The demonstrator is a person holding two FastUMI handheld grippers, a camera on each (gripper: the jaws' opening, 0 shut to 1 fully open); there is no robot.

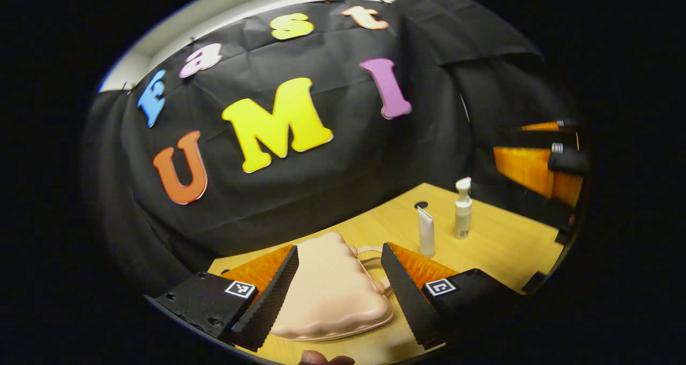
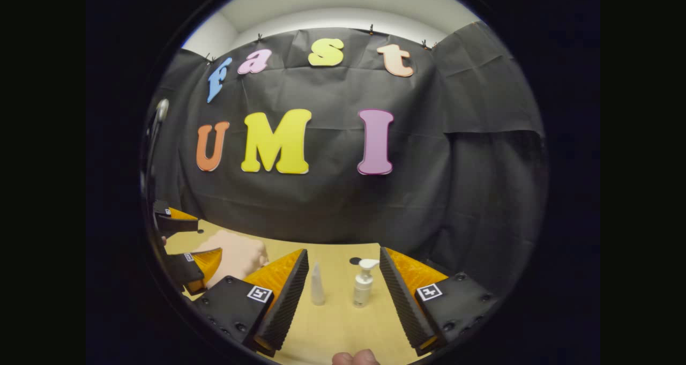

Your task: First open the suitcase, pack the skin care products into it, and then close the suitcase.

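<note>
Closed suitcase (image 1: 329,290) on table (image 1: 509,247), tube (image 1: 426,231) and pump bottle (image 1: 463,208) upright beyond it

Small pink suitcase (image 1: 329,290) with scalloped edge lies flat on the wooden table, lid closed, handle (image 1: 370,258) pointing toward the products. White tube (image 1: 426,232) stands upright near the suitcase's handle end, apart from it. White pump bottle (image 1: 463,209) stands upright just beside the tube, not touching. In the right gripper view the tube (image 2: 317,284) and bottle (image 2: 364,283) stand side by side, suitcase (image 2: 238,255) off to their left.
</note>
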